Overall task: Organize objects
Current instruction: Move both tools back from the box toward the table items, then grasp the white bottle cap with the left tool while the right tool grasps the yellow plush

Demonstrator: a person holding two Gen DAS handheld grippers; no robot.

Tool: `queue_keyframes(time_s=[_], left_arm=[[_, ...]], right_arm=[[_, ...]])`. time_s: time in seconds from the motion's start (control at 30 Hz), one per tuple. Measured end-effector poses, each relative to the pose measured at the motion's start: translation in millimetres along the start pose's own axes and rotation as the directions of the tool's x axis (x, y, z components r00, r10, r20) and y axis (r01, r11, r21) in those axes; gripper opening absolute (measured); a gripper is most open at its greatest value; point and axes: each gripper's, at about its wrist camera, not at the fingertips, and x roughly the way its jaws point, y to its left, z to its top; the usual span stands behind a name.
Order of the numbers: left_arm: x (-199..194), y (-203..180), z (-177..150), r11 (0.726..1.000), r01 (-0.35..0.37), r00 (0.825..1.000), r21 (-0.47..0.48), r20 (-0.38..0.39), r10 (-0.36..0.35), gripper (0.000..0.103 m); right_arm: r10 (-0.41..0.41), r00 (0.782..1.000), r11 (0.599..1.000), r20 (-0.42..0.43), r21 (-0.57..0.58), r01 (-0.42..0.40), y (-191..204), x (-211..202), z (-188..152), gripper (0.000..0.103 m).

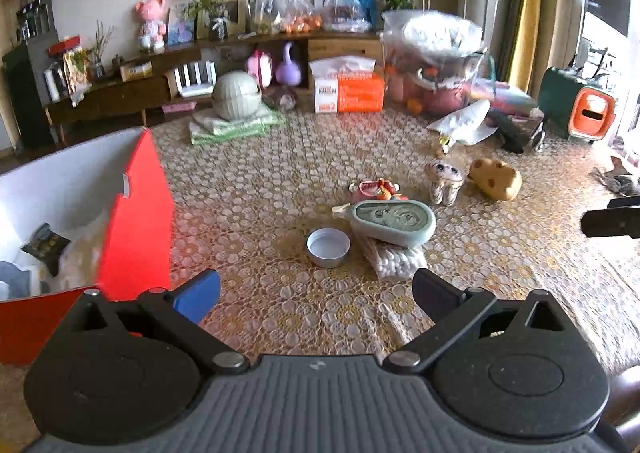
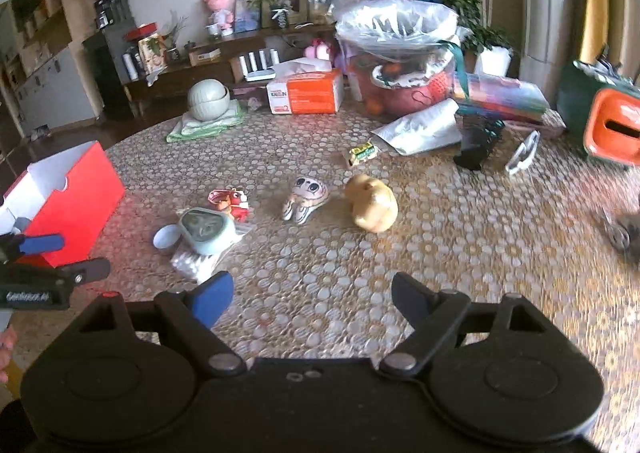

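Both grippers hover released over a cluttered tabletop (image 1: pixel 280 181).

A red box (image 1: pixel 136 213) stands open at the left edge; the left gripper (image 1: pixel 316 293) and right gripper (image 2: pixel 312 299) gape wide, holding nothing. Mid-table, a teal case (image 1: pixel 394 221) rests on a cotton-swab pack (image 1: pixel 394 263), a small bowl (image 1: pixel 328 247) just beside them.

Bkgd clutter, far side of table + sideboard

Orange/white tissue box (image 1: pixel 347 90) beside pale green round container (image 1: pixel 236 95) on folded green cloths (image 1: pixel 234 125); clear plastic tub (image 2: pixel 396 57) w/ bag liner at right; silver foil pouch (image 2: pixel 420 129); green/orange case (image 2: pixel 604 121) far right; pink figurine (image 1: pixel 151 22) on wooden sideboard (image 1: pixel 120 93).
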Motion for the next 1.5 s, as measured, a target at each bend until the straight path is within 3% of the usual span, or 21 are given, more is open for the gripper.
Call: queue_keyframes(time_s=[0.57, 1.17, 1.2, 1.27, 1.33, 1.4, 1.5], left_arm=[[94, -5, 8, 0.998, -0.038, 0.997, 0.056, -0.061, 0.042, 0.103], [122, -2, 4, 0.993, -0.074, 0.997, 0.09, -0.021, 0.077, 0.102], [122, -2, 4, 0.993, -0.074, 0.997, 0.089, -0.017, 0.076, 0.1], [120, -4, 3, 0.993, -0.066, 0.998, 0.093, -0.007, 0.067, 0.095], [119, -6, 3, 0.993, -0.06, 0.998, 0.1, 0.0, 0.061, 0.088], [118, -9, 4, 0.993, -0.04, 0.999, 0.108, 0.003, 0.04, 0.073], [116, -13, 4, 0.993, -0.02, 1.0, 0.117, 0.005, 0.019, 0.055]], right_arm=[[-0.021, 0.998, 1.0, -0.059, 0.014, 0.022, -39, 74, 32, 0.086], [-0.048, 0.993, 0.995, -0.107, 0.079, 0.057, -57, 135, 45, 0.082], [-0.051, 0.993, 0.995, -0.107, 0.078, 0.059, -56, 136, 45, 0.081], [-0.057, 0.991, 0.995, -0.118, 0.07, 0.065, -55, 140, 45, 0.06], [-0.06, 0.99, 0.995, -0.127, 0.069, 0.069, -55, 142, 44, 0.056], [-0.067, 0.99, 0.995, -0.12, 0.07, 0.076, -53, 142, 43, 0.056], [-0.07, 0.991, 0.994, -0.117, 0.073, 0.079, -52, 140, 42, 0.047]])
